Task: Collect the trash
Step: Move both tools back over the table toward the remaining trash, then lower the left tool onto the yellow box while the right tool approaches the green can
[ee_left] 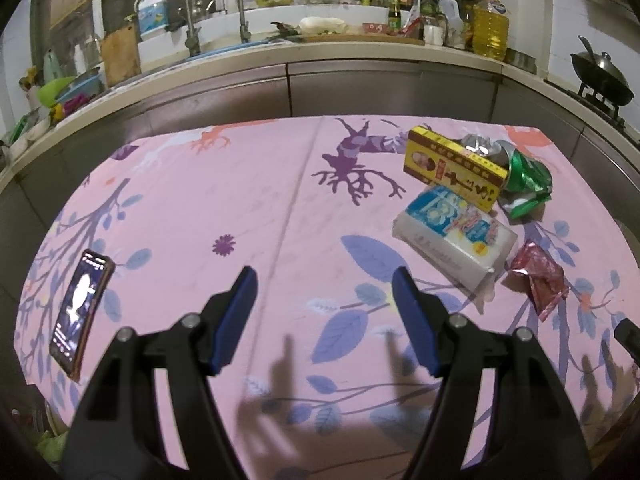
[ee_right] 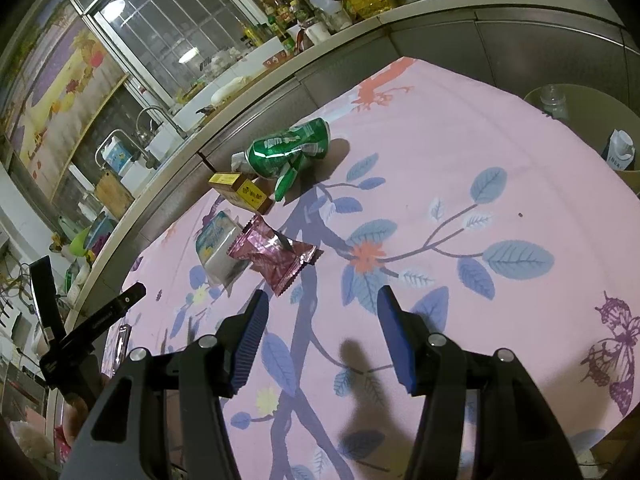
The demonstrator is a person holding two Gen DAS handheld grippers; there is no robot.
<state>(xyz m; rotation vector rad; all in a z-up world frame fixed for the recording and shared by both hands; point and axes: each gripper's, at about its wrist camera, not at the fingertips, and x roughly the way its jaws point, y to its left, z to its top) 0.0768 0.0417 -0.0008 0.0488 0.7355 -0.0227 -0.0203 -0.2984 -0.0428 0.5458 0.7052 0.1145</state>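
Now both my grippers hang above the pink tablecloth (ee_left: 200, 200) with nothing between the jaws. My left gripper (ee_left: 324, 284) stands wide open, and my right gripper (ee_right: 320, 304) is also open, a bit narrower. All the trash lies in one group near the far edge of the table: a crushed green can (ee_right: 288, 148), a yellow box (ee_left: 452, 168) touching it, a white and blue packet (ee_left: 452, 236) just beside the box, and a dark red wrapper (ee_right: 276, 256) nearest to my right gripper. A phone (ee_left: 80, 308) lies apart, at the left side.
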